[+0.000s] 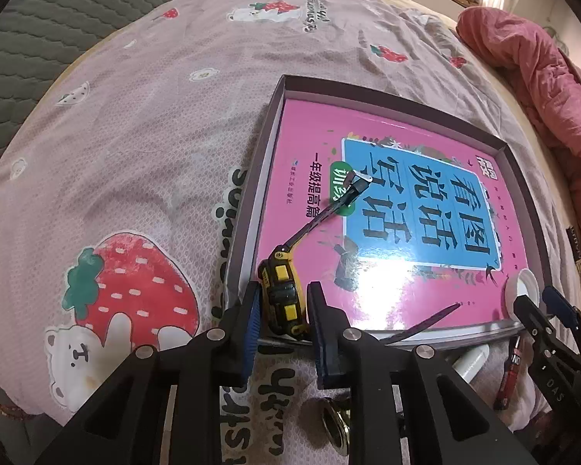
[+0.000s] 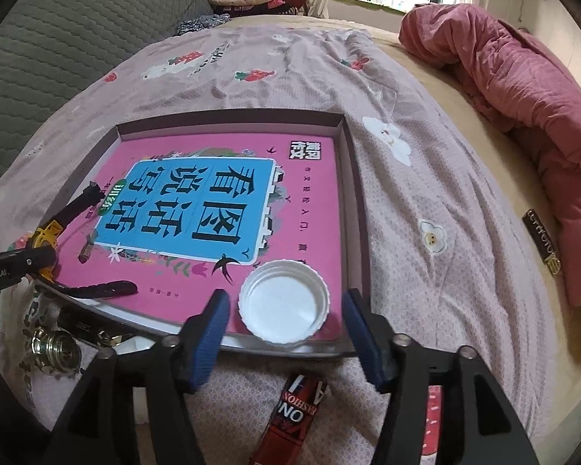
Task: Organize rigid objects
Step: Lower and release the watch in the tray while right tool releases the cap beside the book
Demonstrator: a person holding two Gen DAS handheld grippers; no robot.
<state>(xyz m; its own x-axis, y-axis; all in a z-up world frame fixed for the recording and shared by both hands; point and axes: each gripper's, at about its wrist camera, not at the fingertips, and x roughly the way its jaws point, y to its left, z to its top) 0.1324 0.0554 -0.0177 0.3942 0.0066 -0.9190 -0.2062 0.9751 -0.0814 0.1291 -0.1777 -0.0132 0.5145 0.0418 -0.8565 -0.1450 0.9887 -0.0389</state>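
So both claws are parked at the near edge of the box [image 2: 352,178] on the bed, and each has its own thing right in front of it. The left claw [image 1: 281,310] sits narrow around the tape measure [image 1: 282,294], which stands in the box's near left corner on top of the pink book [image 1: 387,201]. I honestly can't tell whether the pads are pressing it or have just let go. Its tape sticks out a bit, running away from the claw toward the middle of the book, so the body's long axis lines up with the fingers.

The right claw [image 2: 286,310] is spread wide, with the white cap [image 2: 284,302] sitting open side up between its fingers in the near right corner, clear gaps on both sides, so nothing's gripped there.

Still outside the box, on the bedspread [image 2: 426,232] just behind the claws: a red tube [image 2: 290,418] directly under the right claw, lying roughly along its pointing direction, and a brass knob [image 2: 54,345] closer to the left one. My guess is the right hand goes for the tube next, since it only needs to pull back.
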